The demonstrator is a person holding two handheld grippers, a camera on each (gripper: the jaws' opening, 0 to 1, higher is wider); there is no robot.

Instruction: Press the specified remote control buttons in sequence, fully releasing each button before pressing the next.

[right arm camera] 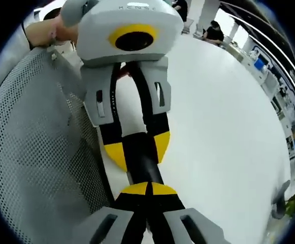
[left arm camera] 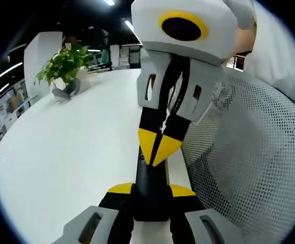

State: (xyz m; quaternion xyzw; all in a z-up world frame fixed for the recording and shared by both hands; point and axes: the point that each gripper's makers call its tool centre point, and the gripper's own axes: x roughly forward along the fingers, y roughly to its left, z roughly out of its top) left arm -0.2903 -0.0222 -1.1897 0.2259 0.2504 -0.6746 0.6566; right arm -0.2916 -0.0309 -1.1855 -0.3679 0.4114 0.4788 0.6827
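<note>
Remote control (left arm camera: 151,190), black and slim, lies lengthwise near the white table's (left arm camera: 61,157) edge, clamped at one end between the yellow-tipped jaws of the left gripper (left arm camera: 151,195); those jaws close against its two sides. In the right gripper view the same remote (right arm camera: 139,155) runs up from that view's own tips to the left gripper (right arm camera: 137,147) facing the camera, its jaws spread to the remote's width.

Right gripper (right arm camera: 148,192) has its jaws together, tips meeting, resting on the remote's near end. In the left gripper view the right gripper (left arm camera: 160,147) points down at the remote's far end, yellow tips pinched to a wedge touching the top face.

Beside the table edge stands a grey mesh chair back (left arm camera: 254,168). A hand (right arm camera: 43,30) grips the left gripper's body. A potted green plant (left arm camera: 66,68) sits far across the table.
</note>
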